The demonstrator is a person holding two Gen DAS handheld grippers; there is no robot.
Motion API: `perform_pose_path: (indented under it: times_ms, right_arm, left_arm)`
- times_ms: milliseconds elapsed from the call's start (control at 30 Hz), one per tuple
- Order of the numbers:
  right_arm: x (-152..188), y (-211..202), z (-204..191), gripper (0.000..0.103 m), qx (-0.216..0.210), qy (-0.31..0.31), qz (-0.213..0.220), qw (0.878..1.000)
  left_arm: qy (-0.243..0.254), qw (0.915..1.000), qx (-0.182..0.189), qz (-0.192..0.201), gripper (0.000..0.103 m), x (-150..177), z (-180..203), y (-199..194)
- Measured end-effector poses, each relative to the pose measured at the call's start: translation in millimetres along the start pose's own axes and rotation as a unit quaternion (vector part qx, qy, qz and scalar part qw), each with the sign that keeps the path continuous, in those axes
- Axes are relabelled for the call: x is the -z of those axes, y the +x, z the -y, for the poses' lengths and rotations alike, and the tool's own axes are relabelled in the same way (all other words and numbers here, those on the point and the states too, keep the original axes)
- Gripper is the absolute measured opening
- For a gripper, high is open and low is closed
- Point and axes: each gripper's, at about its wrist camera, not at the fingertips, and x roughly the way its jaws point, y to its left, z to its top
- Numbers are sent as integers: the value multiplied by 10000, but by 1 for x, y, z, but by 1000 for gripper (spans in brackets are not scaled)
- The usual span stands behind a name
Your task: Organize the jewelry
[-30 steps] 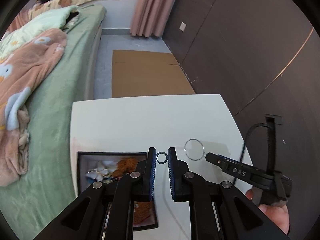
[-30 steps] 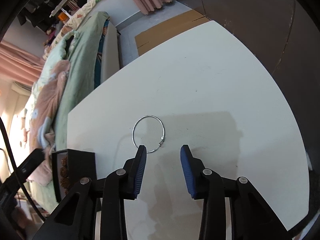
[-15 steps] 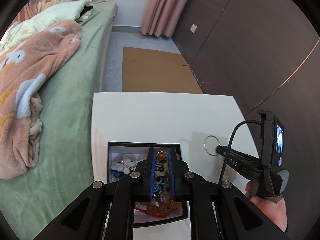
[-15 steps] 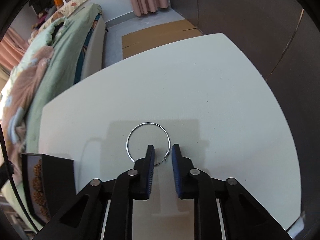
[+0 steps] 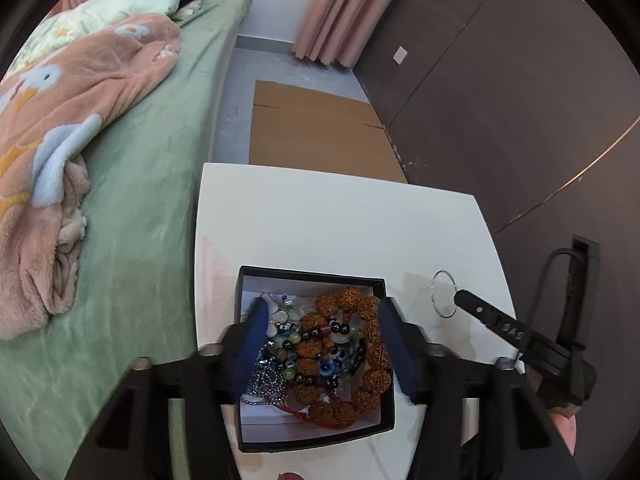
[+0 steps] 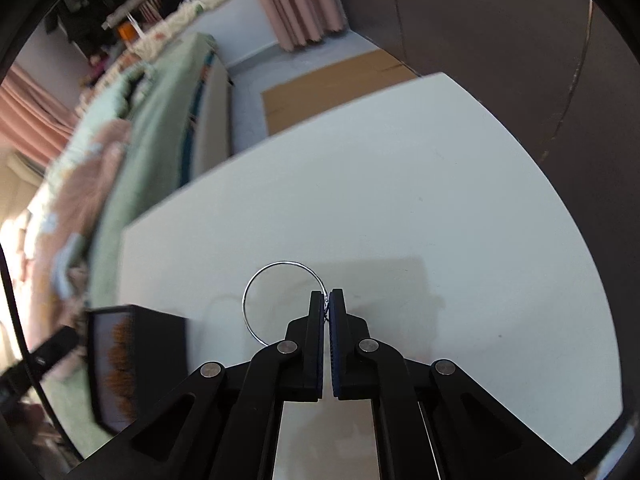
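Note:
A black box [image 5: 312, 276] with white lining stands on the white table [image 5: 340, 220]. It holds brown bead bracelets [image 5: 360, 344], coloured beads and a silver chain. My left gripper [image 5: 320, 308] is open above the box, its fingers to either side of the jewelry. My right gripper [image 6: 327, 296] is shut on the edge of a thin silver hoop [image 6: 256, 284], which also shows in the left wrist view [image 5: 444, 294] right of the box. The box also shows at the left in the right wrist view [image 6: 136, 320].
A green bed [image 5: 140, 200] with a pink blanket [image 5: 60, 120] lies left of the table. Flat cardboard [image 5: 316, 132] lies on the floor beyond the table. A dark wall [image 5: 500, 100] stands to the right. The table's far part is bare.
My left gripper moved over the box and opened; the small ring it held is gone from its fingers. My right gripper closed on the silver hoop.

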Motion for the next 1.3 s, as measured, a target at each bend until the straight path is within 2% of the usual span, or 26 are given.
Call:
perform_pose_path:
  times_ms: [233, 367, 567, 633, 733, 800, 833, 867, 1033, 1300]
  right_arm:
    - [0, -27, -22, 4, -772, -158, 322, 9964]
    - [4, -31, -40, 4, -1242, -295, 304, 9914]
    - [10, -23, -73, 4, -1682, -571, 186, 9839]
    - [13, -18, -86, 4, -1896, -641, 89, 9797]
    - [18, -11, -107, 6, -2493, -809, -131, 9650]
    - [17, -5, -112, 28, -2509, -779, -297, 9644]
    - [18, -6, -110, 52, -2519, -750, -268, 9645]
    - [18, -9, -105, 61, -2443, -721, -143, 9669]
    - [14, -24, -80, 61, -2257, -568, -21, 9725]
    - [10, -57, -53, 61, -1491, -511, 146, 9874]
  left_arm:
    - [-231, 9995, -32, 210, 60, -5, -14, -12]
    - [-294, 9988, -136, 357, 60, -8, -21, -20]
    - [-355, 9982, -226, 430, 60, -11, -29, -22]
    - [-362, 9981, -230, 444, 60, -11, -30, -23]
    - [-390, 9978, -268, 464, 61, -13, -34, -25]
    - [-430, 9974, -304, 486, 62, -13, -36, -27]
    - [-438, 9973, -325, 493, 62, -13, -36, -28]
    - [-433, 9972, -342, 495, 62, -13, -36, -28]
    - [-339, 9970, -433, 536, 62, -10, -32, -33]
    - [-38, 9973, -506, 537, 62, 4, -10, -46]
